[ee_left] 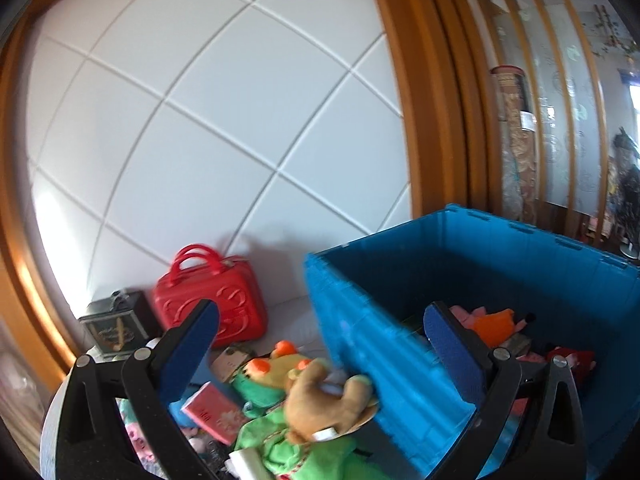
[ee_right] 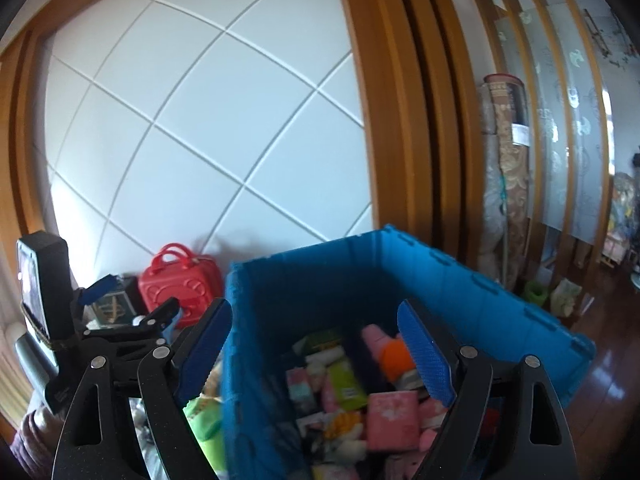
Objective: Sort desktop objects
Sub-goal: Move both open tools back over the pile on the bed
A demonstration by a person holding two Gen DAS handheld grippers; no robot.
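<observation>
Both my grippers gape empty. Right gripper (ee_right: pixel 320 352) hangs over the blue bin (ee_right: pixel 500 300), frame centre. Left gripper (ee_left: pixel 320 344) faces the brown plush toy (ee_left: pixel 320 404), lower centre: I'd pinch its body, clear of the bin wall.

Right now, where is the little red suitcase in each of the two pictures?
Left wrist view: the red suitcase stands lower left, against the white wall.
Right wrist view: red suitcase lower left, smaller, against the same wall.
Shared landmark: the blue crate to its right.
</observation>
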